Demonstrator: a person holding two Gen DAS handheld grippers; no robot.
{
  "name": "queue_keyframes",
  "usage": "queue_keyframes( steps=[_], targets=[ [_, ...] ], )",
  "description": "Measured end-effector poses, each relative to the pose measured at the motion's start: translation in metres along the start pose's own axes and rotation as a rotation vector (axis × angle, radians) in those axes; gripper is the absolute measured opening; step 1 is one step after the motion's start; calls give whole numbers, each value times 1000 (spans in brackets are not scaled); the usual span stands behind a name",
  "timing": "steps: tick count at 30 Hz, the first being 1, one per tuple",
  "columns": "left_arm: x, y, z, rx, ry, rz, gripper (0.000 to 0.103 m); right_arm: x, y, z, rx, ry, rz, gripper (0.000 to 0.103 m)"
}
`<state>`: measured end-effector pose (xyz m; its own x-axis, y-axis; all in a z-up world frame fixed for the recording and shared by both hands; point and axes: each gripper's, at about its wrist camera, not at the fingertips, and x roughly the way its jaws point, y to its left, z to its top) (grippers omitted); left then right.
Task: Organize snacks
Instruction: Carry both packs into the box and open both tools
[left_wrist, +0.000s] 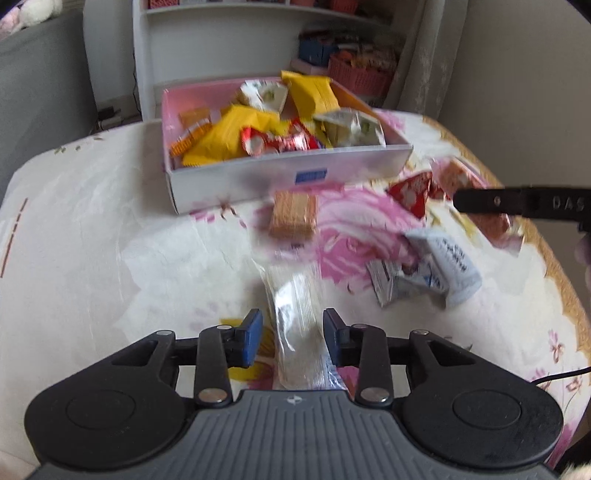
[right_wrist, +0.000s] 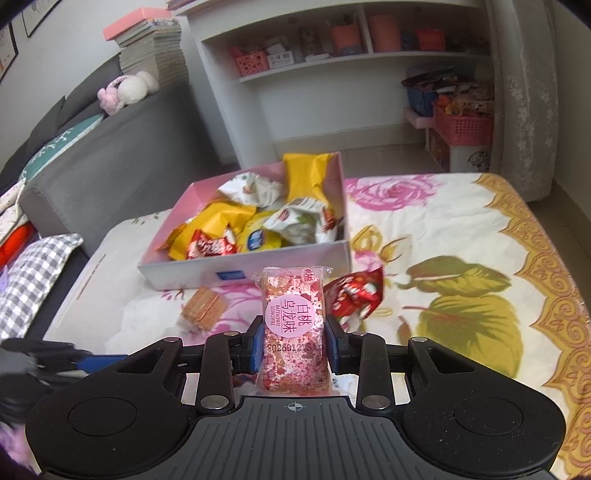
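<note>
A pink-lined box (left_wrist: 288, 177) (right_wrist: 243, 264) on the flowered tablecloth holds several yellow, red and white snack packets. My right gripper (right_wrist: 294, 341) is shut on a pink speckled snack packet (right_wrist: 293, 325), held upright in front of the box. My left gripper (left_wrist: 293, 332) has a clear silver wafer packet (left_wrist: 299, 328) between its blue pads (left_wrist: 253, 339); there is a gap on the left side, so the grip is unclear. Loose on the cloth lie a wafer biscuit (left_wrist: 293, 214) (right_wrist: 203, 308), a red packet (left_wrist: 410, 192) (right_wrist: 354, 295) and blue-white packets (left_wrist: 424, 273).
A white shelf unit (right_wrist: 332, 74) with pink baskets stands behind the table. A grey sofa (right_wrist: 92, 162) with cushions and a plush toy is to the left. The right gripper's finger crosses the left wrist view (left_wrist: 517, 205). The table edge runs along the right (right_wrist: 554, 277).
</note>
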<state>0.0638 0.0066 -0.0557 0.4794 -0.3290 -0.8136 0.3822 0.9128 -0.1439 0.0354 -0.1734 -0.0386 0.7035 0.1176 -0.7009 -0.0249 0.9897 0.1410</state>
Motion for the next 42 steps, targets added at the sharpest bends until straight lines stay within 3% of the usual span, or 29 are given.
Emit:
queue_keyframes(
  steps=[2,6,8,9,11,19,28,35,42],
  targets=[
    [6,-5,-2,22,20,4,40,3,4,-1,-6,15,2,31],
    [12,-14,-2,58,29,36,41,8,12,-3,-7,41,15,31],
    [12,-15,0,57,29,45,39,10,15,-4,-10,53,20,31],
    [12,-16,0,59,29,56,29,12,17,-4,-14,58,19,31],
    [11,-14,2,47,31,52,21,13,21,-5,-22,65,19,31],
    [0,-11,4,18,18,34,17,15,27,-2,-26,72,25,31],
    [-27,-4,15,-32,-56,23,17,11,25,20,23,38,57,31],
    [-35,9,44,-91,-123,50,17,21,23,45,100,11,100,31],
    [-19,20,86,-118,-170,86,17,46,20,69,166,-21,131,31]
  ],
)
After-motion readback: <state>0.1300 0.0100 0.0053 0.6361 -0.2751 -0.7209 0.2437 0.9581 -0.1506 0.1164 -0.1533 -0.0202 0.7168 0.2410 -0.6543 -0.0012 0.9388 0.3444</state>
